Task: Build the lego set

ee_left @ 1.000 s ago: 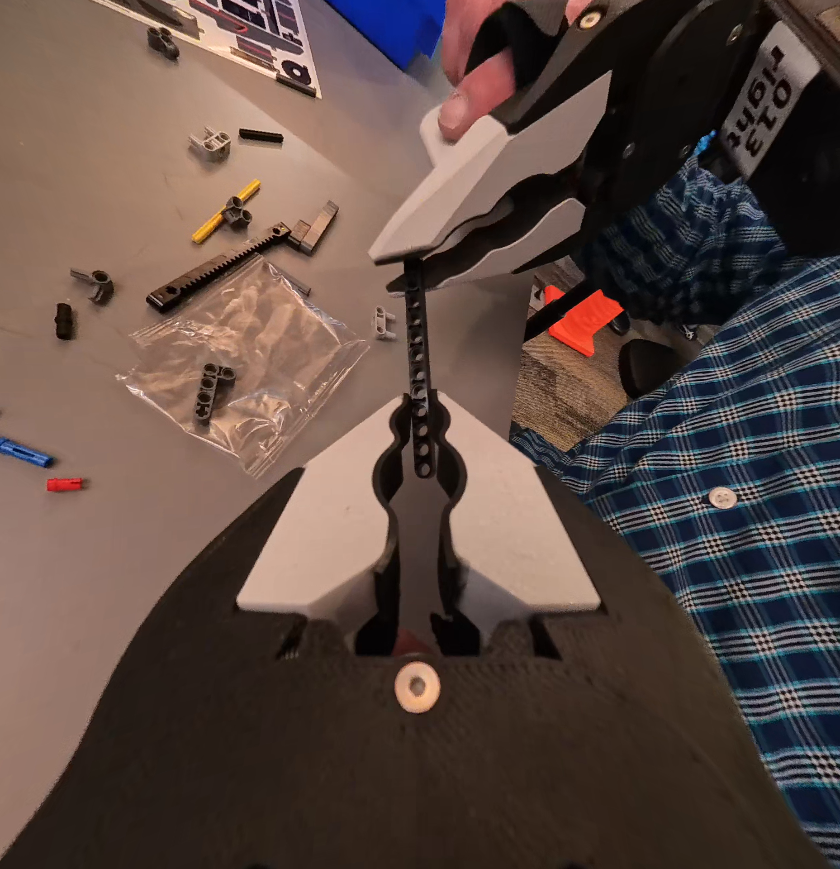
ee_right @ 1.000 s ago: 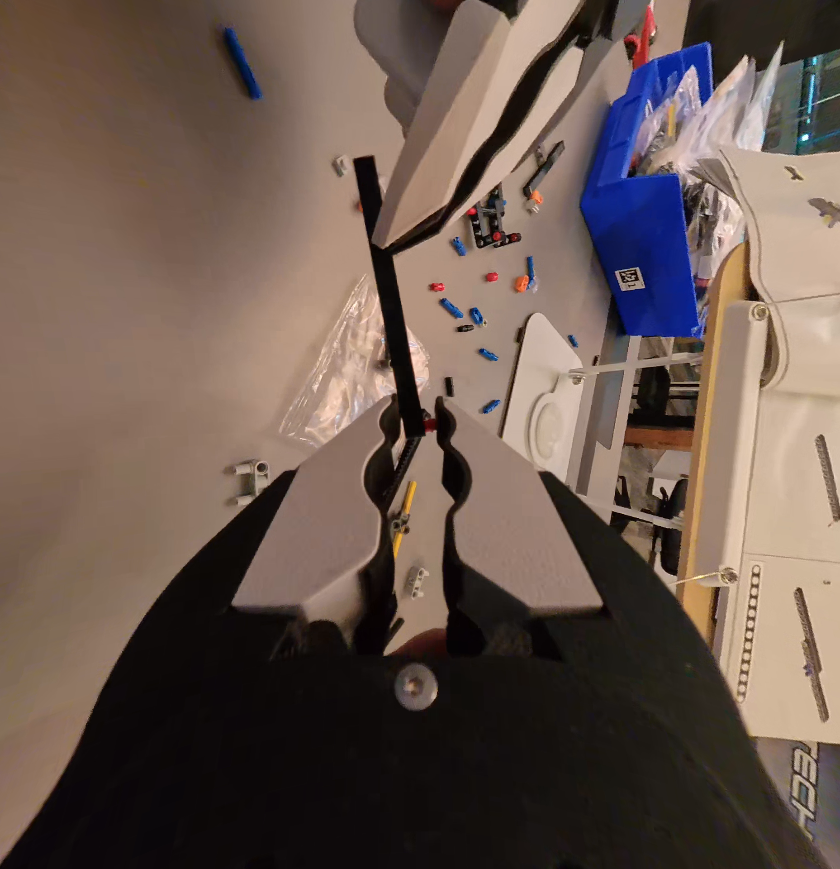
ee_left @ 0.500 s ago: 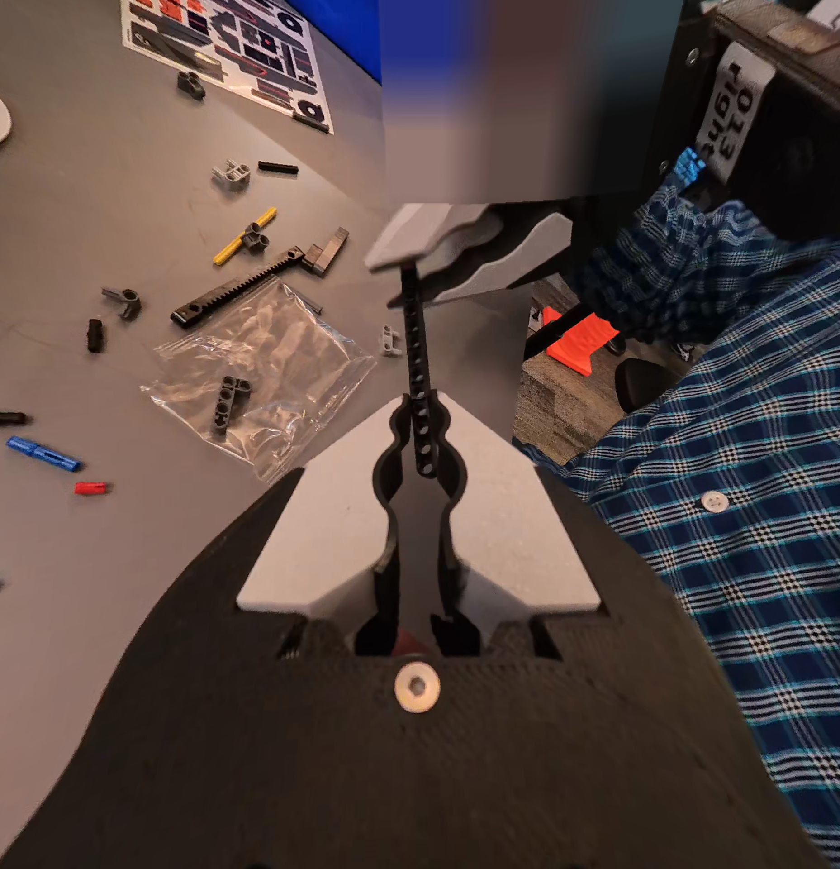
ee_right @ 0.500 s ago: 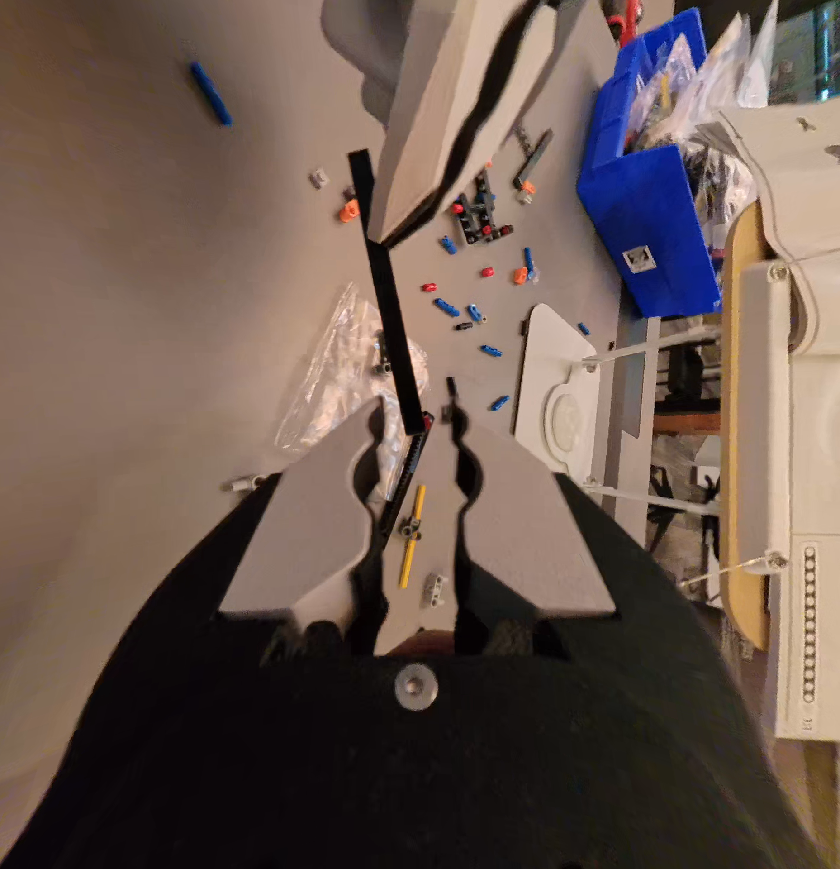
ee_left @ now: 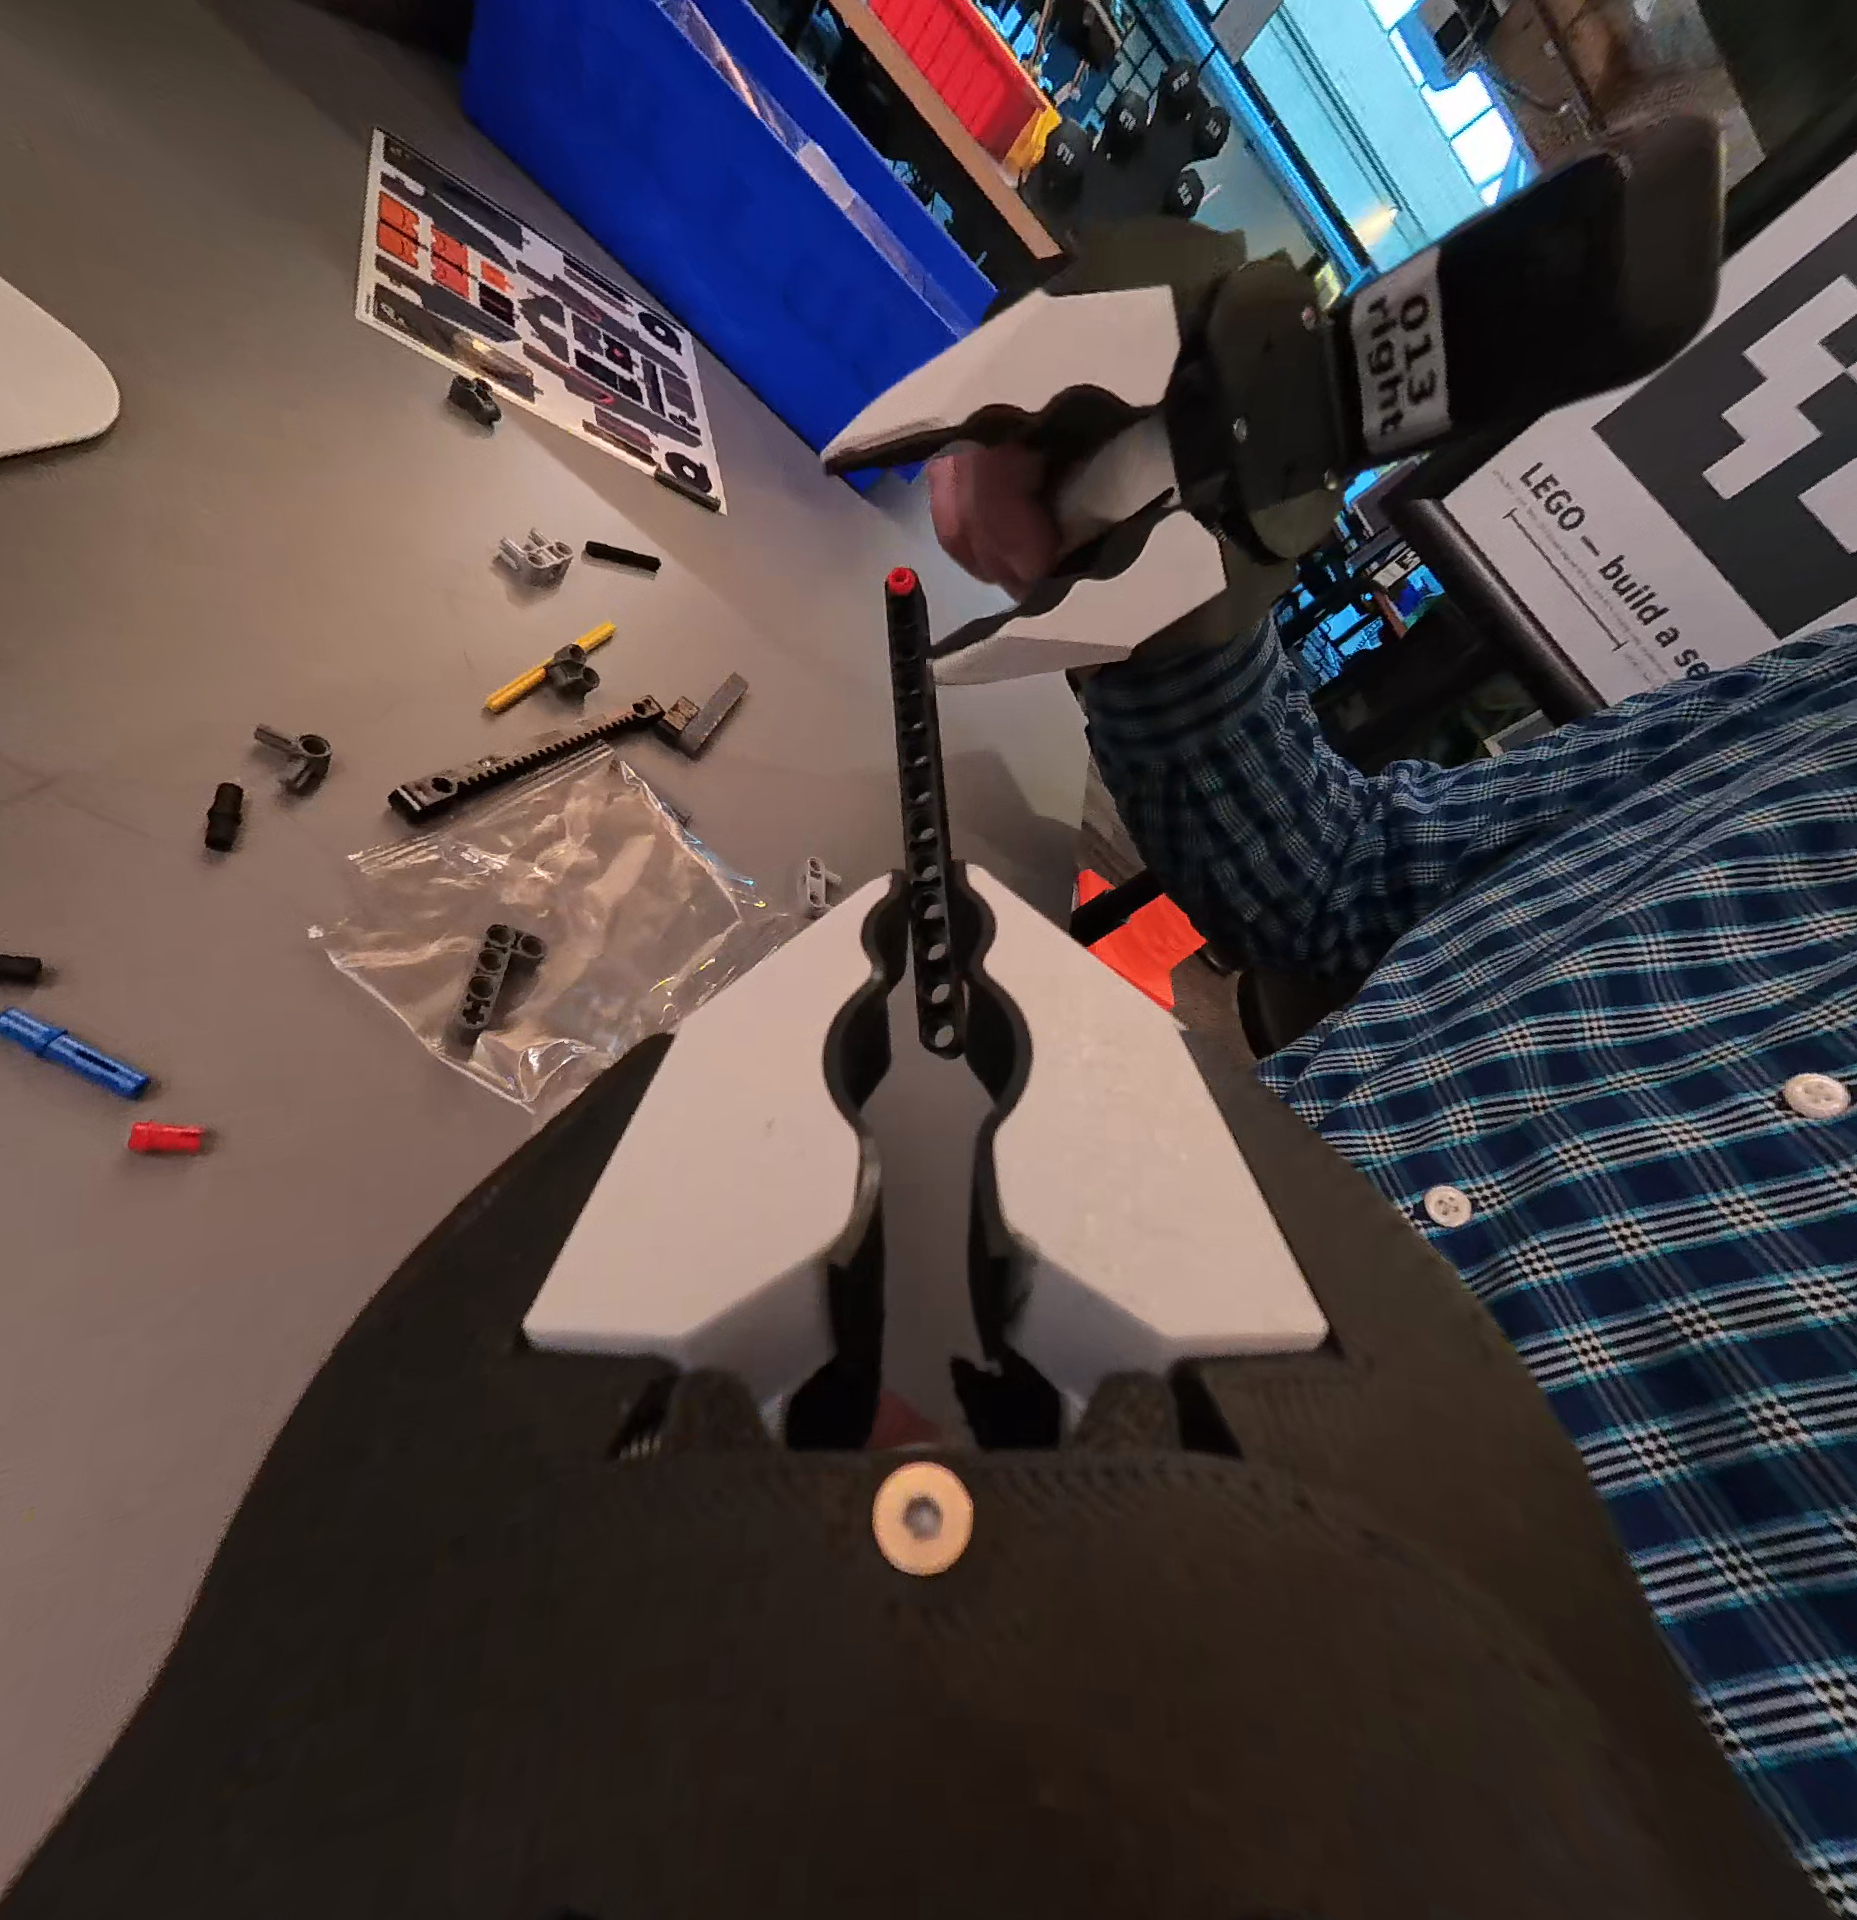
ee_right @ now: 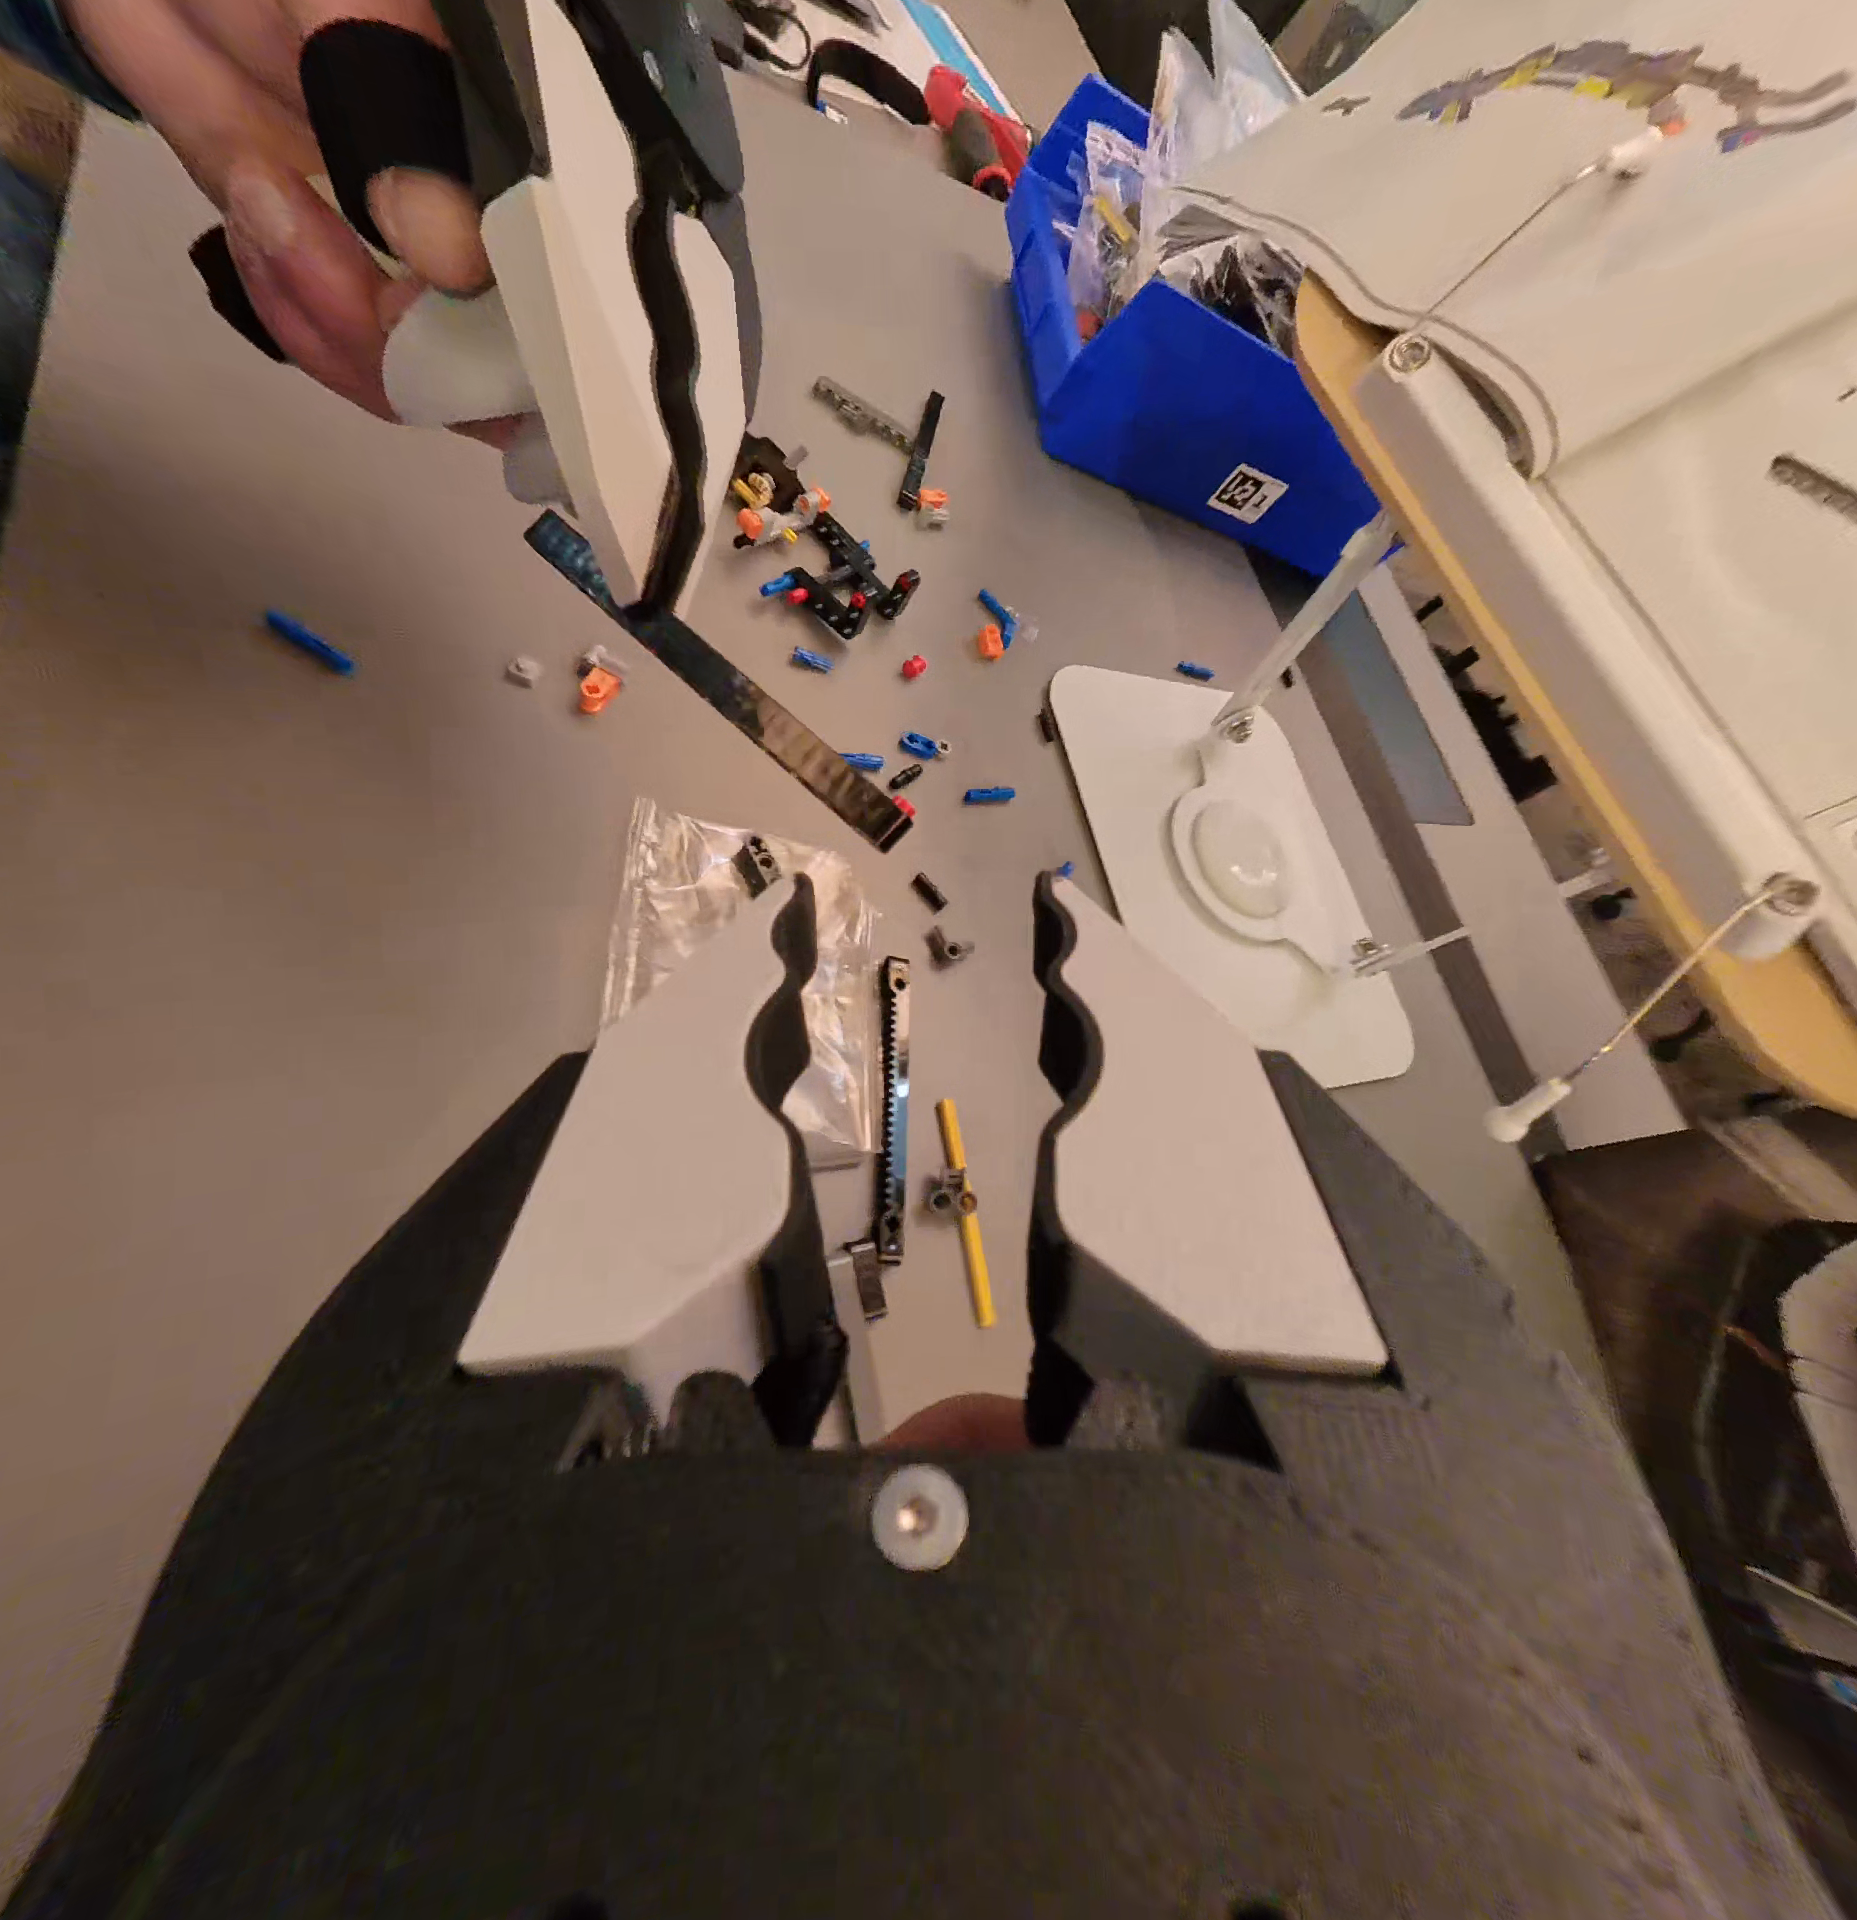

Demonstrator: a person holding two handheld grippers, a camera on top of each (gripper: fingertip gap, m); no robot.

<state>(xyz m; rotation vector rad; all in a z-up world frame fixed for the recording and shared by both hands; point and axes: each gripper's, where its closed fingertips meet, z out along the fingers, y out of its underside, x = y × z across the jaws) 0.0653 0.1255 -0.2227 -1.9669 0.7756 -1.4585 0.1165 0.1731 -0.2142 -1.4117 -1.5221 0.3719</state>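
- Since the earlier frames, the right claw [ee_right: 916,894] had let go of the black beam's [ee_left: 922,821] far end and drawn back from it, its jaws now standing wide with nothing between them.
- Left claw [ee_left: 929,883] stayed pinched on the beam's lower holes, holding it above the worktop [ee_left: 176,1351]; a red pin [ee_left: 900,580] showed seated in the top hole.
- Judged from this, the pin insertion looked done, and the next piece had to be fetched.
- Loose parts lay near: a toothed rack [ee_right: 893,1101], a yellow axle [ee_right: 963,1210] and a clear bag [ee_left: 550,914].
- To do it well, the left should keep the beam steady and the right descend squarely over one small part.
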